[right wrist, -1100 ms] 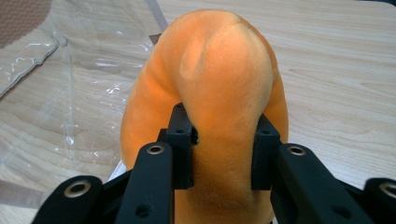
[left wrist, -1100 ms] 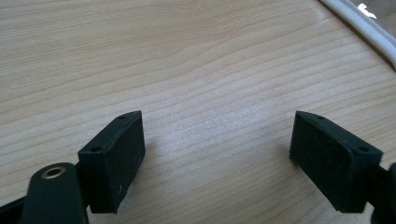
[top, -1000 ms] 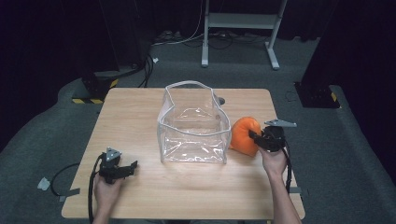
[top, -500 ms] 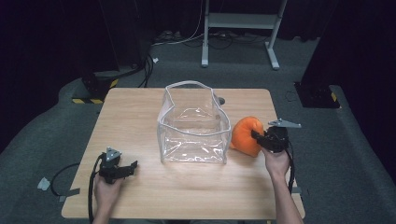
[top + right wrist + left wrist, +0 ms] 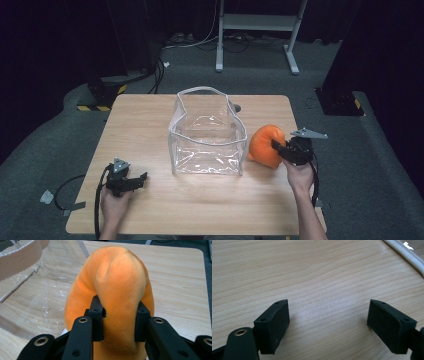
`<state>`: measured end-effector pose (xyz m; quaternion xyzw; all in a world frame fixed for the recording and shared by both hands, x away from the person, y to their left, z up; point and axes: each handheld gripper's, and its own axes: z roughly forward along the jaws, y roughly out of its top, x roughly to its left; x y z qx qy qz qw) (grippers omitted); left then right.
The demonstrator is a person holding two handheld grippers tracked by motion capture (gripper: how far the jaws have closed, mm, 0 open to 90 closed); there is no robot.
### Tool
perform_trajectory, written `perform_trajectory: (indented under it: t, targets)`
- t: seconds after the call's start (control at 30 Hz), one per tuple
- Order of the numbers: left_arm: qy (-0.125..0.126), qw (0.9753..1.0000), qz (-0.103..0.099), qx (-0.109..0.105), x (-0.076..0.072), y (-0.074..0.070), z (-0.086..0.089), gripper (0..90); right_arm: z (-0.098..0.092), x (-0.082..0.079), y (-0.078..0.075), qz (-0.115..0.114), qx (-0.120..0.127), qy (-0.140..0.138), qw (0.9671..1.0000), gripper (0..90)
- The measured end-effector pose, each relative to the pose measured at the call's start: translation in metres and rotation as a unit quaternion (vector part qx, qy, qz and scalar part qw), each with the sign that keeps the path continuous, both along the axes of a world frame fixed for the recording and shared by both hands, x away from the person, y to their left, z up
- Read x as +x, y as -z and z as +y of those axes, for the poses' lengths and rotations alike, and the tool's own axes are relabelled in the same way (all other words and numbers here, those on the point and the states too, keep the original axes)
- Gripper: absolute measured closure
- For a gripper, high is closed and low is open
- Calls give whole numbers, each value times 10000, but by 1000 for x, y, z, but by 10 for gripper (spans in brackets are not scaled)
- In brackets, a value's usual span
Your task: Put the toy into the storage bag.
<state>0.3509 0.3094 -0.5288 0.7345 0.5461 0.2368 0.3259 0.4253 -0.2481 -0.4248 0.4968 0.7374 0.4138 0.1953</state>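
Room: dark walls and grey carpet surround a light wooden table; a white metal stand sits on the floor beyond it.
High view, container: a clear soft plastic bin with a white rim stands near the middle of the table, ahead of both grippers and between them.
High view, right gripper: the right gripper is held by the person's right hand at the right side of the table; its jaws are clamped on an orange plush toy.
High view, toy: the orange plush toy sits directly at the right gripper's fingertips, just beside the bin's right wall; I cannot tell whether it rests on the table or is lifted.
High view, left gripper: the left gripper lies low over the near left part of the table in the person's left hand, well apart from the bin.
Left gripper view: the two black pads stand wide apart with bare wood grain between them, grasping nothing; the bin's white rim crosses the far upper right corner, well beyond the fingertips.
Right gripper view: both pads press into the toy's soft body, which bulges up and forward past the fingertips.
Right gripper view, bin: the clear wall lies to the left of the fingers, near the toy.
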Motion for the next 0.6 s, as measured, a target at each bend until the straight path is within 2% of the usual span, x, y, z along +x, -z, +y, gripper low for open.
perform_trajectory:
  t: [0.2, 0.6]
  targets:
    - [3, 10000, -1, 8, 0, 0, 0, 182, -2, -4, -3, -50, 81, 38, 9999, 682]
    - [-1, 10000, 1, -2, 0, 0, 0, 182, -3, -13, -14, -98, 5, 8, 10000, 678]
